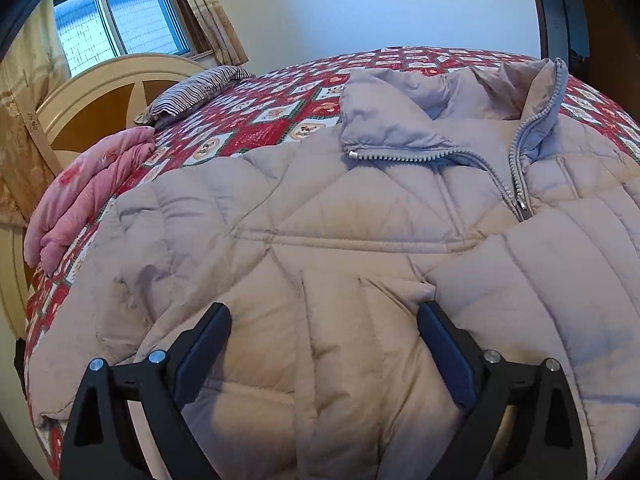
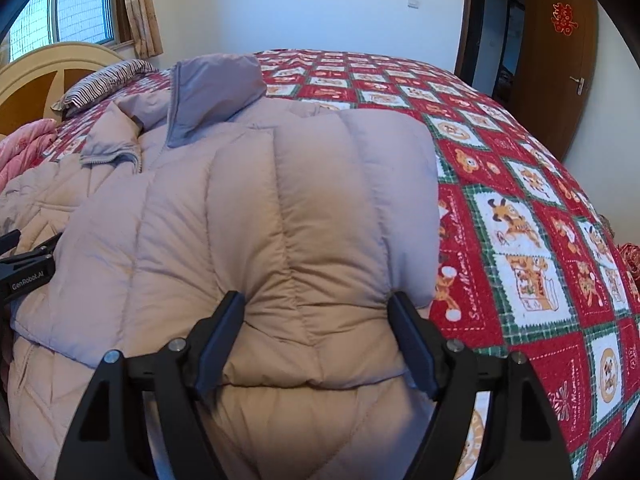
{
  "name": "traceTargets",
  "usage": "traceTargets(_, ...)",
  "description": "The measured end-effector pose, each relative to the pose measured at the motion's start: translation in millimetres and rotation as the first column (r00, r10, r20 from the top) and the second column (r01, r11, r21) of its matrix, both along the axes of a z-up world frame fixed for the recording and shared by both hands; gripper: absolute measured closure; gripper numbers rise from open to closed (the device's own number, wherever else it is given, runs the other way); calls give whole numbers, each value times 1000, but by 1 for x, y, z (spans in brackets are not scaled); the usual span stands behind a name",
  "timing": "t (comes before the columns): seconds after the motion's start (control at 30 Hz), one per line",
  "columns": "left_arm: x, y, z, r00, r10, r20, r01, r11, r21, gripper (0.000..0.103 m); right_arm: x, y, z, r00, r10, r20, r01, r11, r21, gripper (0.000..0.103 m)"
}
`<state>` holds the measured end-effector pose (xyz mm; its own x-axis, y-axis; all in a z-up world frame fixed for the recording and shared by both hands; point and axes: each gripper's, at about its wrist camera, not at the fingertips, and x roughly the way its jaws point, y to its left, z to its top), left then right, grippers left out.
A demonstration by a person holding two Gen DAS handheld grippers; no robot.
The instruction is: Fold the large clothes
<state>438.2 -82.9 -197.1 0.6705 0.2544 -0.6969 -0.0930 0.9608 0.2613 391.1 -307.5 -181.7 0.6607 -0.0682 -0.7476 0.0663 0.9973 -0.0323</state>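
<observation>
Beige puffer jacket (image 1: 360, 208) fills frame centre, on red patterned bedspread (image 2: 520, 208). Left gripper (image 1: 324, 316) tongs apart over jacket. Right gripper (image 2: 318, 304) tongs apart, straddling folded sleeve (image 2: 320, 200).

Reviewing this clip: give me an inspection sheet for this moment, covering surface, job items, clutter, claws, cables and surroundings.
Surface: bed with red patterned quilt.
Job's things: beige puffer jacket lying front up, zipper partly open; one side folded over the body.
Clutter: pink folded blanket, striped pillow.
Claws: left claw open over jacket; right claw open, straddling the folded part.
Cables: nothing seen.
Surroundings: window, curtains, headboard, brown door.
</observation>
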Motion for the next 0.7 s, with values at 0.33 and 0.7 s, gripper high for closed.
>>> traceTargets(0.33, -7, 5, 26, 1000, 5, -6, -6, 1000, -6, 6, -1, -2, 7, 1000, -2, -13, 2, 1000, -18, 29)
traceTargets(0.7, 12, -23, 21, 998, -46, 30, 45, 998, 42, 6, 29, -18, 40, 993, -68, 91, 65, 997, 43, 39)
